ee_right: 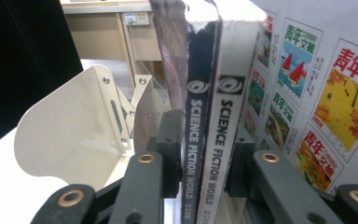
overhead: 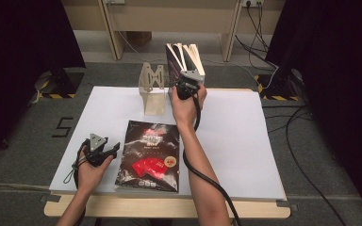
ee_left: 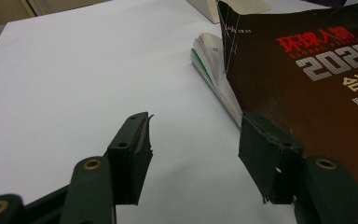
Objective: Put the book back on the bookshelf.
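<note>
Desk (overhead: 245, 141): white sheet cover, wood edge exposed at 6 o'clock. Dark magazine (overhead: 148, 155) flat, centre toward 6 o'clock. Cream bookend (overhead: 153, 89) upright at 12 o'clock; standing books (overhead: 186, 59) just beside it.

Noted: cream metal bookend (overhead: 153, 89) upright at table's far edge; dark-covered magazine (overhead: 149, 155) flat on white tabletop (overhead: 245, 141); black cables (overhead: 301, 141) trailing across grey floor at right.

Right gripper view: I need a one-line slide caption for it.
Right tool clamps two upright Science Fiction World magazines beside a cream metal bookend.
</note>
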`<state>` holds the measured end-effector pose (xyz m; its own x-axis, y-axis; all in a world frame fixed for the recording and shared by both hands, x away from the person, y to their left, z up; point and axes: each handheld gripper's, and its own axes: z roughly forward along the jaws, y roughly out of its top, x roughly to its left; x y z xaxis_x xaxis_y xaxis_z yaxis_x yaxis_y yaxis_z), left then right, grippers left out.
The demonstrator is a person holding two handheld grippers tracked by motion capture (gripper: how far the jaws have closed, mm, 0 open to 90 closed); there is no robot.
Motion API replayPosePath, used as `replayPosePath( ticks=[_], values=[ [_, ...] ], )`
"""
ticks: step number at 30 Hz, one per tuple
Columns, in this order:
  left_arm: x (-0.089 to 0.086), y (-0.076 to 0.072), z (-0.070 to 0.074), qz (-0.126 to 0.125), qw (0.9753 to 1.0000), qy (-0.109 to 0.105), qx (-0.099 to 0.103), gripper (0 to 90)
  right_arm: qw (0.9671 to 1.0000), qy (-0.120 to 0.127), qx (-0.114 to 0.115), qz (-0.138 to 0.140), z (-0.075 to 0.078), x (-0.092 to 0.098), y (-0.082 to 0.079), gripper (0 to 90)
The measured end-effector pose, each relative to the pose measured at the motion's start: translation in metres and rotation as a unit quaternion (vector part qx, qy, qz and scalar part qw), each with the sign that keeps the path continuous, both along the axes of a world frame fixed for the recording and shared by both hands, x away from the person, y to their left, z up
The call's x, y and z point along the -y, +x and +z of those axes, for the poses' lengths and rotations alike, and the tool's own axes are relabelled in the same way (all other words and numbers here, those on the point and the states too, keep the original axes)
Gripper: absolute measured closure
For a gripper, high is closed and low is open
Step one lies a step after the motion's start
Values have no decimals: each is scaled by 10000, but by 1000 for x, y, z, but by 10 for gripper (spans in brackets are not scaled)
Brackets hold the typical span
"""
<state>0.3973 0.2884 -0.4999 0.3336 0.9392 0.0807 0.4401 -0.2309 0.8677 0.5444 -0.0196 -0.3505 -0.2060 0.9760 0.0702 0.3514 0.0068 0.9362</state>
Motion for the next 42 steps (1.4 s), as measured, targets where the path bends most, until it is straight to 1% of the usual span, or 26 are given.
replayPosePath(
  ticks=[1, 5, 8, 12, 17, 18, 19, 27, 31, 37, 39, 42],
  values=[
    [0, 0, 0, 3, 10000, 0, 12, 429, 10000, -76, 53, 30, 0, 0, 0, 718],
    [0, 0, 0, -4, 10000, 21, -30, 429, 9999, -108, 88, 65, 0, -1, -3, 670],
    [0, 0, 0, 1, 10000, 13, -8, 429, 9999, -105, 70, 64, 0, -1, -4, 650],
    [0, 0, 0, -3, 10000, 10, -13, 428, 9998, -130, 85, 90, -1, 0, -7, 636],
    [0, 0, 0, 0, 10000, 12, -16, 427, 9998, -70, 162, 121, 0, 4, -13, 621],
    [0, 0, 0, -4, 10000, 20, -15, 427, 9998, -91, 162, 120, 1, 5, -14, 618],
    [0, 0, 0, -4, 10000, 20, -15, 426, 9998, -61, 157, 122, 1, 6, -16, 615],
    [0, 0, 0, -10, 10000, 10, -21, 424, 9996, -63, 171, 223, -5, 14, -29, 605],
    [0, 0, 0, -19, 10000, 5, -44, 425, 9995, -34, 90, 285, -9, 21, -39, 601],
    [0, 0, 0, -38, 10000, -21, -41, 432, 9992, -95, 25, 400, -13, 32, -53, 598],
    [-1, 1, 0, -53, 10000, -26, -52, 447, 9988, -64, -55, 480, -17, 36, -59, 597],
    [-2, 2, 0, -110, 9998, -80, -134, 461, 9979, -31, -224, 603, -24, 41, -66, 597]
  ],
)
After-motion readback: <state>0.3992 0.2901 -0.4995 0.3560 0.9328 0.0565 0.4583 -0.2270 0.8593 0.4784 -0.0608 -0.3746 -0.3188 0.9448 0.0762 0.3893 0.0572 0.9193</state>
